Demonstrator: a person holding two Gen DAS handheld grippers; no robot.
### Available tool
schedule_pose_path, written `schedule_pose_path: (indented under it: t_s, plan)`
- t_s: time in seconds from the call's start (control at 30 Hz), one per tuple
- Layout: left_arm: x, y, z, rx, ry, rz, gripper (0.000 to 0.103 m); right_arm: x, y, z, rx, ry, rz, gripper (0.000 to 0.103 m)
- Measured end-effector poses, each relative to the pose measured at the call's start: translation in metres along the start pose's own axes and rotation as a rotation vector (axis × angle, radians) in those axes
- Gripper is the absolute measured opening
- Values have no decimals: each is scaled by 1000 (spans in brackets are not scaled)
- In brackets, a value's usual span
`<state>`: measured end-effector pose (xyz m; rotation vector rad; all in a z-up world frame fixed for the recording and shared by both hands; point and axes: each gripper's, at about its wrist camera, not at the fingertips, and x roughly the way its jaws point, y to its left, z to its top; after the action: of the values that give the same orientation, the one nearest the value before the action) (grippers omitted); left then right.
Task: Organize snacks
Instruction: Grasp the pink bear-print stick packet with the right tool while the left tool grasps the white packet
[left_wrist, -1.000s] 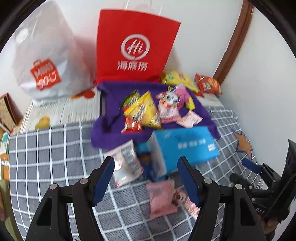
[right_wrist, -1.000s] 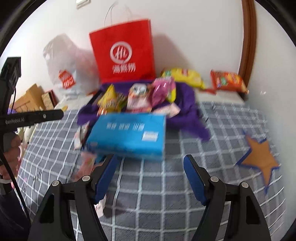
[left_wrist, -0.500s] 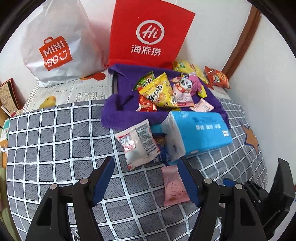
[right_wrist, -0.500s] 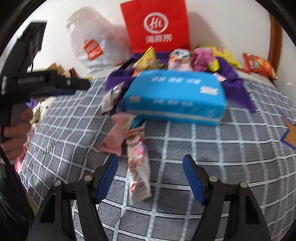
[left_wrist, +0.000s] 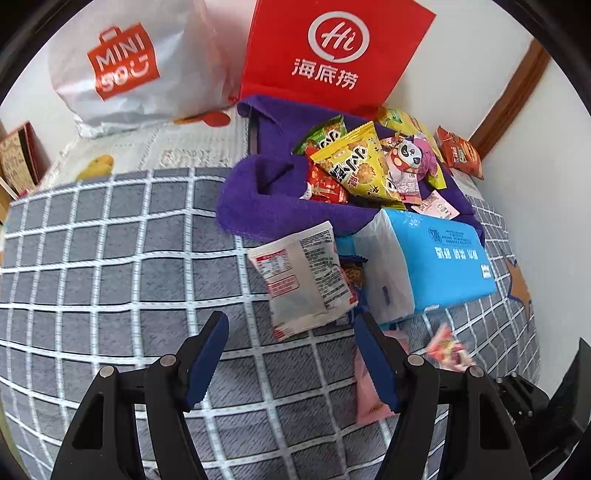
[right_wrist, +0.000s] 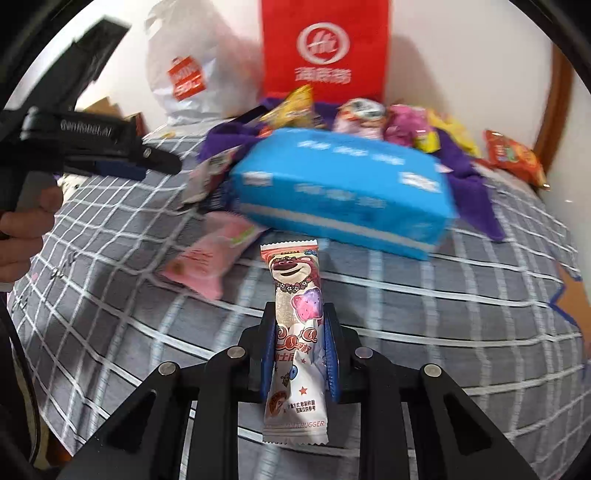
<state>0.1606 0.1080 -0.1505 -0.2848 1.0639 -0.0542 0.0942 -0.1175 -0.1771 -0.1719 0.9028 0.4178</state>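
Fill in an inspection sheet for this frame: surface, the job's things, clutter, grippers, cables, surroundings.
Surface: grey checked bedspread, soft and wrinkled.
Job's things: bear-print snack stick held in the right gripper; pink packet and white packet loose on the bedspread; snack pile on the purple cloth.
Clutter: blue tissue pack lying against the white packet.
Grippers: right gripper has just closed on the snack stick; left gripper open, nothing between its fingers.
Cables: thin dark cord at the left edge of the right wrist view.
Surroundings: red paper bag and white shopping bag against the wall.
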Motion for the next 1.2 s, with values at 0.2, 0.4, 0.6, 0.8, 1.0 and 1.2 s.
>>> schedule_pose_path:
  t_s: [0.2, 0.4, 0.6, 0.8, 1.0, 1.2]
  plan:
    - [23, -2, 11, -66, 22, -54, 69, -1, -57, 0, 114, 0, -86, 24]
    - [43, -2, 18, -135, 46, -84, 69, 8, -81, -7, 139, 21, -93, 24]
    - [54, -6, 25, -145, 29, -62, 67, 17, -85, -7, 146, 13, -70, 25]
    - [55, -15, 24, -88, -5, 2, 54, 23, -81, -3, 132, 6, -83, 26]
    - [41, -9, 18, -72, -8, -29, 46, 19, -81, -6, 152, 2, -73, 24]
    - [19, -5, 7, -54, -21, -46, 46, 7, -74, -8, 144, -11, -72, 24]
